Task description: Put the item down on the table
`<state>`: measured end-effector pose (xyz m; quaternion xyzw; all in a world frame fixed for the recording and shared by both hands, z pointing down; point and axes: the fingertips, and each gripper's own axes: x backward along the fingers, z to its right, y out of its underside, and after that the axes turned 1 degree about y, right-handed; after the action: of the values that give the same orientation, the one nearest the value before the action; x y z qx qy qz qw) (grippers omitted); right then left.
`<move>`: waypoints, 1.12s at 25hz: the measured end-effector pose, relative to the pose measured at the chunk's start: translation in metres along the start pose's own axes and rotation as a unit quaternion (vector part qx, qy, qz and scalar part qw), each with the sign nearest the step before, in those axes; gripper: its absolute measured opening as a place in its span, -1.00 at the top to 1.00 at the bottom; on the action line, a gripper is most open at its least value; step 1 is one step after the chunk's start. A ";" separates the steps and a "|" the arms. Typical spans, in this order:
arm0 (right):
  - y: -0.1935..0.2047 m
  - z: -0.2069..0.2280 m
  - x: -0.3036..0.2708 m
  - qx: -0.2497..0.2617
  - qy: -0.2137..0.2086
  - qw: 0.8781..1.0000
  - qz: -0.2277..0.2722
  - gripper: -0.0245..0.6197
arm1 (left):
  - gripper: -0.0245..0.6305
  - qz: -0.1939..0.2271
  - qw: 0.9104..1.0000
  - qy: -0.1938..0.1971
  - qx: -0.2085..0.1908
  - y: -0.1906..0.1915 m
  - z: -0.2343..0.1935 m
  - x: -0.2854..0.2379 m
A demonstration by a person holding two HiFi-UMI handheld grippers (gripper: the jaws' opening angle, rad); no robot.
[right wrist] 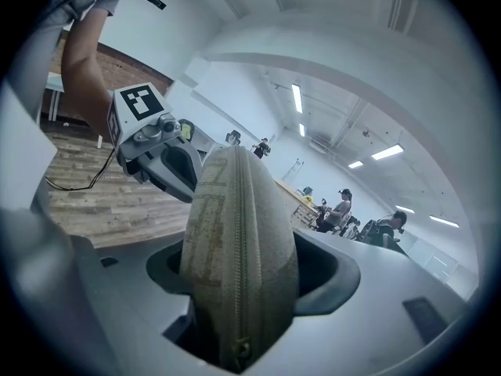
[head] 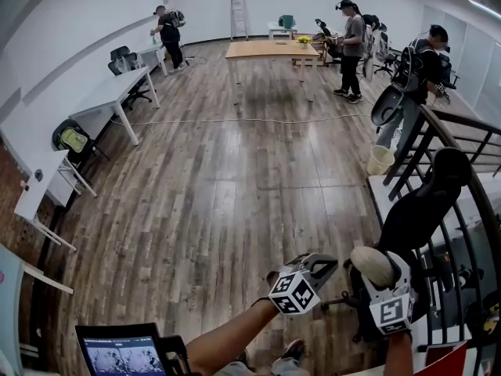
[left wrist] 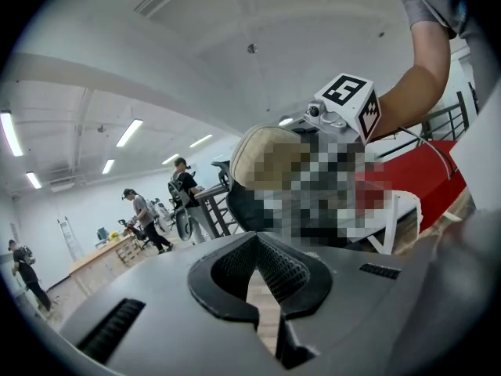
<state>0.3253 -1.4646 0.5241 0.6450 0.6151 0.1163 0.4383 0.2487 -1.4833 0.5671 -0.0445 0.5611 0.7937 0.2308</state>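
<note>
A beige zippered pouch (head: 371,264) sits upright between the jaws of my right gripper (head: 377,271), which is shut on it, held in the air low at the right of the head view. In the right gripper view the pouch (right wrist: 239,249) fills the gap between the jaws, zipper facing the camera. My left gripper (head: 322,268) hovers just left of it, jaws closed with nothing between them. The left gripper view shows the pouch (left wrist: 264,157) ahead of it and the right gripper's marker cube (left wrist: 349,100) above.
A wooden table (head: 270,49) stands far across the plank floor, with white desks (head: 116,89) along the left wall. A black railing (head: 448,171) and a black office chair (head: 423,202) are close on the right. A screen (head: 124,352) sits bottom left. Several people stand at the back.
</note>
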 end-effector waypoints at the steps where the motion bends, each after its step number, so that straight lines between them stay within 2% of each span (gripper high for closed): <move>1: 0.001 0.000 -0.002 -0.004 -0.001 1.000 -0.002 -0.02 | 0.92 -0.001 1.000 0.001 0.001 0.002 0.000 -0.002; 15: 0.014 0.005 -0.029 -0.022 -0.008 1.000 -0.010 -0.02 | 0.92 -0.017 1.000 0.007 0.019 0.028 -0.011 -0.014; 28: 0.047 0.018 -0.048 -0.039 -0.020 0.999 -0.017 -0.02 | 0.92 -0.026 0.999 0.012 0.019 0.029 -0.022 -0.050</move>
<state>0.3598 -1.5090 0.5653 0.6195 0.6117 0.1195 0.4772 0.2766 -1.5267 0.6009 -0.0641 0.5773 0.7761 0.2455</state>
